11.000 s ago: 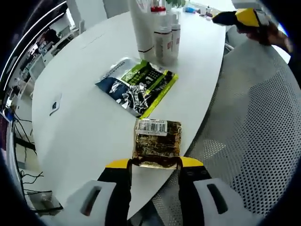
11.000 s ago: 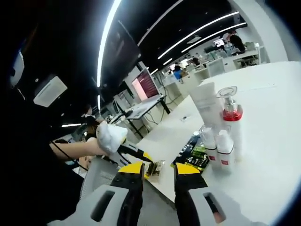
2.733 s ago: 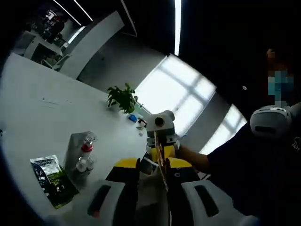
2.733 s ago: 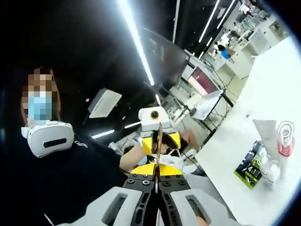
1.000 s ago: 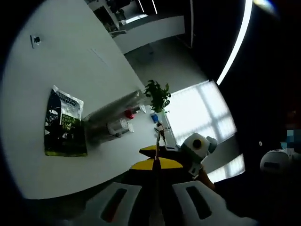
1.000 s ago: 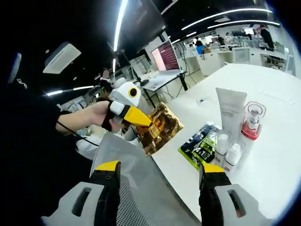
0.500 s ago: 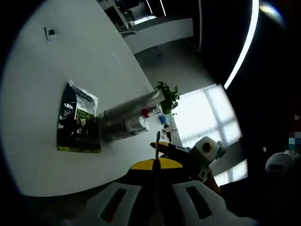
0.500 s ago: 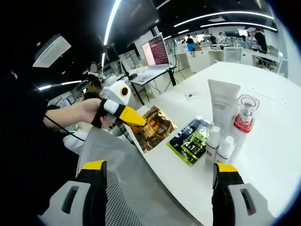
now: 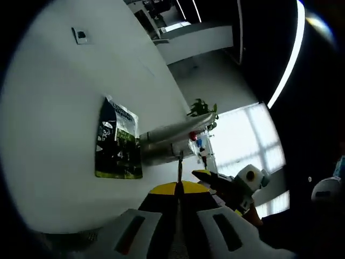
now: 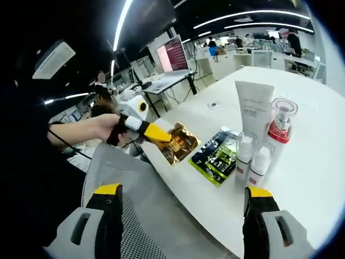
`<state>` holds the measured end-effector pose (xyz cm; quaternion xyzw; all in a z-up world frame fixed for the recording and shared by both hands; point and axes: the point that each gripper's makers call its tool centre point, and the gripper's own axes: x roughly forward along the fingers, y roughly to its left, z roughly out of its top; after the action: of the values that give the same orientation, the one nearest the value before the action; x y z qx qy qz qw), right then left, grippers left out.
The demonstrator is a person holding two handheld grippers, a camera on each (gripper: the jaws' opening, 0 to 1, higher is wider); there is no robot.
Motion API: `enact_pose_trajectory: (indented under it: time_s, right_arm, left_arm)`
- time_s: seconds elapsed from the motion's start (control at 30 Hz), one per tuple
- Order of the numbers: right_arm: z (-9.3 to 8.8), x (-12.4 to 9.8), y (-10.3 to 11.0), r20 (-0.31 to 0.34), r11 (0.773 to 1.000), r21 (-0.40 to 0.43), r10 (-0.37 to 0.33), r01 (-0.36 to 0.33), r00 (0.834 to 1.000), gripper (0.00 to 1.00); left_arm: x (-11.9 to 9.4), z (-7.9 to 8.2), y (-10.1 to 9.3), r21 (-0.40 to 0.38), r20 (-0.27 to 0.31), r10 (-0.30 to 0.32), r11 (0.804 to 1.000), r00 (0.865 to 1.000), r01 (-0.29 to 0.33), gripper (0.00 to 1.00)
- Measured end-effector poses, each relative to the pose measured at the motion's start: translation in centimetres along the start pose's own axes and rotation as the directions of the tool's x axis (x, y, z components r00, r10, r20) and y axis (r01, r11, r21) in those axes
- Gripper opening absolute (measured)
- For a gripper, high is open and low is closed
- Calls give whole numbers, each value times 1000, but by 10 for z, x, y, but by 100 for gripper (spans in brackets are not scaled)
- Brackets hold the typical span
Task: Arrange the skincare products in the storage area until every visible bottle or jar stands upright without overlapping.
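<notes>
- The left gripper (image 9: 179, 190) has its yellow-tipped jaws pressed together on a thin gold pouch (image 10: 182, 143), seen edge-on in the left gripper view as a narrow strip rising between them.
- In the right gripper view that same gripper reaches in from the left, held in a hand (image 10: 110, 129), with the pouch hanging just over the near edge of the white table (image 10: 318, 162).
- The right gripper (image 10: 183, 208) has its jaws spread wide with nothing between them, over a mesh chair (image 10: 145, 210).
- A green-and-black sachet (image 10: 218, 156) lies flat on the table, just beside the pouch.
- Right of the sachet stands a tight upright cluster: a white tube (image 10: 253, 110), a red-collared pump bottle (image 10: 280, 127), and two small white bottles (image 10: 252, 162) in front.
- In the left gripper view the sachet (image 9: 117, 141) lies next to the tube (image 9: 175, 129).
</notes>
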<state>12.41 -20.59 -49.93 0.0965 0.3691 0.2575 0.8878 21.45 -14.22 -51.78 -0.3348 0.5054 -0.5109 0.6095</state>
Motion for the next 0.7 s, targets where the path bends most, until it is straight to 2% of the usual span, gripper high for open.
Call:
enact_pose_trajectory:
  time_s: [0.23, 0.47, 0.5, 0.67, 0.7]
  right_arm:
    - [-7, -1, -5, -30, 1000, 12, -15, 15, 999, 99]
    - [-10, -6, -16, -19, 997, 43, -58, 58, 998, 99]
    - [-12, -6, -17, -22, 997, 49, -58, 59, 998, 99]
    - [-11, -5, -15, -4, 995, 89, -41, 41, 999, 99]
    - [-11, -5, -16, -2, 995, 89, -44, 44, 999, 99]
  left_arm:
    - [-9, 18, 39, -35, 33, 61, 998, 998, -60, 1]
    - [-18, 27, 74, -58, 60, 121, 991, 991, -118, 1]
    - [-22, 31, 83, -76, 70, 144, 987, 987, -139, 1]
    - [-25, 39, 99, -91, 89, 175, 982, 980, -167, 0]
    - [-23, 36, 97, -92, 89, 177, 981, 980, -169, 0]
